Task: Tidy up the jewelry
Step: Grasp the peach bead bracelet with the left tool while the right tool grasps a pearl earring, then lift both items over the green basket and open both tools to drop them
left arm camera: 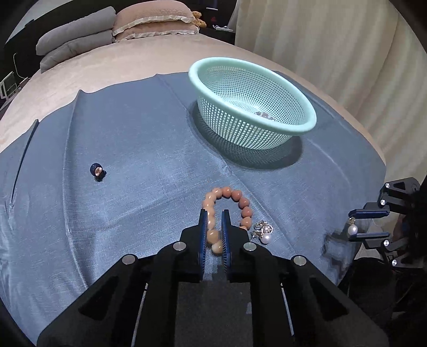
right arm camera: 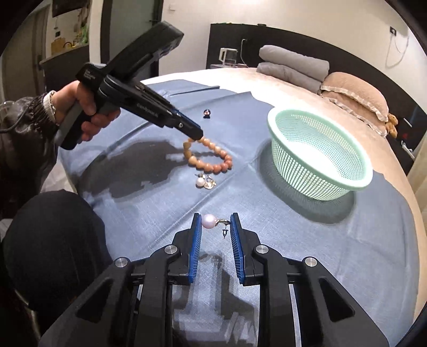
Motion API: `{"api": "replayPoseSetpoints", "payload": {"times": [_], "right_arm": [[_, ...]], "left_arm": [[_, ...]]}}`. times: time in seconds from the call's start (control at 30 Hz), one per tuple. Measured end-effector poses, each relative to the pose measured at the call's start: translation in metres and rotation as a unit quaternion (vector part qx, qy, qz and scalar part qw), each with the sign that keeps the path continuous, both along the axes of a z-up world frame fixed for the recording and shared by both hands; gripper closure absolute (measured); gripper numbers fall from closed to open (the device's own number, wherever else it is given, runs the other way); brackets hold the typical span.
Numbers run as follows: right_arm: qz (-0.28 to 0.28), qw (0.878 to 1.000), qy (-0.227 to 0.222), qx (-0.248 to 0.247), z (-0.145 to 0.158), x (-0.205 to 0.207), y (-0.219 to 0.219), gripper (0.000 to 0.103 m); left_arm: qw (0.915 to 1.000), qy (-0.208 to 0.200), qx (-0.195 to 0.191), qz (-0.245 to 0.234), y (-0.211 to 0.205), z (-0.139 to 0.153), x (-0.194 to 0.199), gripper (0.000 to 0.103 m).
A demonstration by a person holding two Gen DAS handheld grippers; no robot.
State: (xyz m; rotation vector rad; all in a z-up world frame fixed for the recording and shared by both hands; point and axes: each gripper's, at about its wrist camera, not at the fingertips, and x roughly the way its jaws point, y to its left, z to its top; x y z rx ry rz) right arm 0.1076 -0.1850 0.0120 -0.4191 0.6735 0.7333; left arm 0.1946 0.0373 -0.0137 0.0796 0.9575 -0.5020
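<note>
My left gripper is shut on a pink bead bracelet that partly rests on the blue cloth; it also shows in the right wrist view. My right gripper is shut on a pearl earring and holds it above the cloth; it shows in the left wrist view too. A second pearl earring lies beside the bracelet. A dark blue bead ring lies far left. A mint mesh basket stands beyond, with small jewelry inside.
The blue cloth covers a beige bed. Grey and pink pillows lie at its head. A cream curtain hangs to the right. My left hand and sleeve reach in over the cloth.
</note>
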Motion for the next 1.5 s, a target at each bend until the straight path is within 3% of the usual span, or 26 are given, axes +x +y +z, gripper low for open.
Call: {"api": "replayPoseSetpoints", "payload": {"times": [0.13, 0.23, 0.3, 0.33, 0.37, 0.53, 0.63, 0.67, 0.77, 0.93, 1.17, 1.3, 1.5], "right_arm": [[-0.003, 1.000, -0.007, 0.002, 0.009, -0.006, -0.006, 0.083], [-0.012, 1.000, -0.014, 0.008, 0.015, -0.007, -0.013, 0.083], [-0.017, 1.000, -0.018, 0.012, 0.017, -0.006, -0.016, 0.083], [-0.018, 1.000, -0.018, 0.014, 0.017, -0.005, -0.016, 0.083], [-0.019, 1.000, -0.017, 0.016, 0.018, -0.004, -0.017, 0.083], [-0.018, 1.000, -0.016, 0.012, 0.018, -0.004, -0.014, 0.083], [-0.023, 1.000, -0.015, 0.011, 0.017, -0.004, -0.016, 0.083], [-0.026, 0.999, -0.015, 0.011, 0.017, -0.003, -0.017, 0.083], [-0.034, 0.999, -0.014, 0.013, 0.016, -0.001, -0.021, 0.083], [-0.034, 0.999, -0.022, 0.010, 0.021, 0.000, -0.023, 0.083], [-0.036, 0.998, -0.052, 0.019, 0.046, 0.008, -0.028, 0.083], [-0.039, 0.995, -0.091, 0.006, 0.069, 0.024, -0.025, 0.083], [-0.046, 0.992, -0.118, 0.021, 0.092, 0.058, -0.030, 0.082]], "left_arm": [[0.9998, -0.003, -0.021, -0.002, 0.002, 0.013, -0.003, 0.094], [0.9999, -0.014, -0.005, -0.001, 0.000, 0.023, -0.001, 0.093], [0.9999, -0.004, 0.005, -0.013, -0.006, 0.019, 0.000, 0.075], [0.9997, -0.006, 0.017, -0.013, -0.010, 0.016, 0.000, 0.058], [0.9994, -0.009, 0.032, -0.012, -0.012, 0.011, -0.001, 0.054], [0.9990, 0.029, 0.031, 0.012, -0.007, -0.020, 0.010, 0.055], [0.9983, 0.037, 0.040, 0.020, -0.002, -0.033, 0.012, 0.075], [0.9984, 0.040, 0.032, 0.025, 0.002, -0.032, 0.013, 0.091], [0.9985, 0.045, 0.011, 0.030, 0.010, -0.026, 0.014, 0.091], [0.9982, 0.017, -0.051, 0.027, 0.022, 0.015, 0.008, 0.091], [0.9978, -0.047, -0.045, -0.007, 0.006, 0.081, 0.002, 0.091], [0.9960, -0.079, -0.032, -0.028, -0.011, 0.116, 0.012, 0.091], [0.9919, -0.107, -0.033, -0.060, -0.047, 0.147, 0.030, 0.091]]}}
